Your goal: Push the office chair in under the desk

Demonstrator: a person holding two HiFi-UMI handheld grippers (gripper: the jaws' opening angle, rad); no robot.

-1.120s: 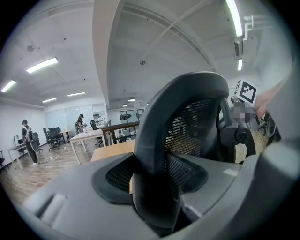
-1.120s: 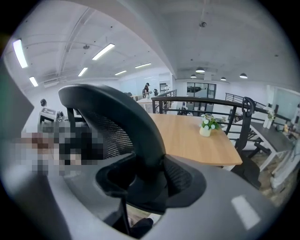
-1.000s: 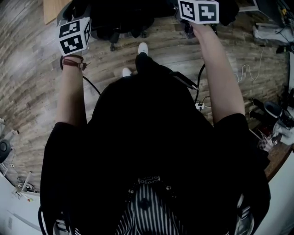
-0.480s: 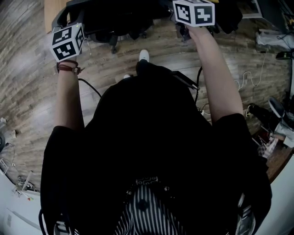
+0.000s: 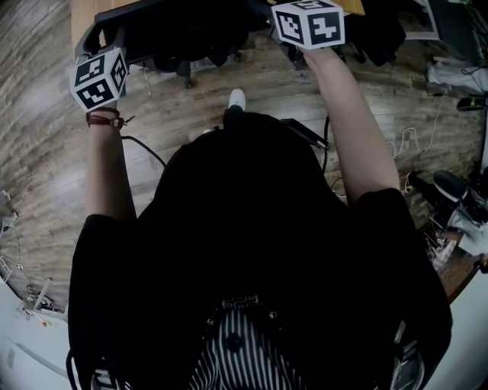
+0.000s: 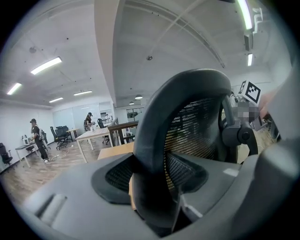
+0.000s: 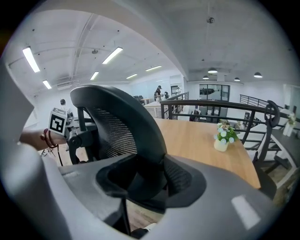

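The black office chair (image 5: 183, 30) stands at the top of the head view, partly under the wooden desk (image 5: 85, 14). My left gripper (image 6: 150, 187) is shut on the left side of the chair's curved back rim (image 6: 154, 122), whose mesh fills the view. My right gripper (image 7: 145, 180) is shut on the rim's right side (image 7: 140, 126). From above, the left gripper's marker cube (image 5: 97, 78) and the right one (image 5: 309, 23) sit at the chair's two sides, at arm's length. The desk top (image 7: 206, 140) stretches beyond the chair back.
A small potted flower (image 7: 225, 136) stands on the desk, with a black railing (image 7: 211, 110) behind it. Cables (image 5: 412, 122) and clutter (image 5: 457, 206) lie on the wooden floor at the right. Other desks (image 6: 93, 136) and a person (image 6: 37, 138) are far off.
The chair has rolled farther toward the desk with both grippers still on its back. The person has stepped forward behind it, and more of the desk shows at the top edge.
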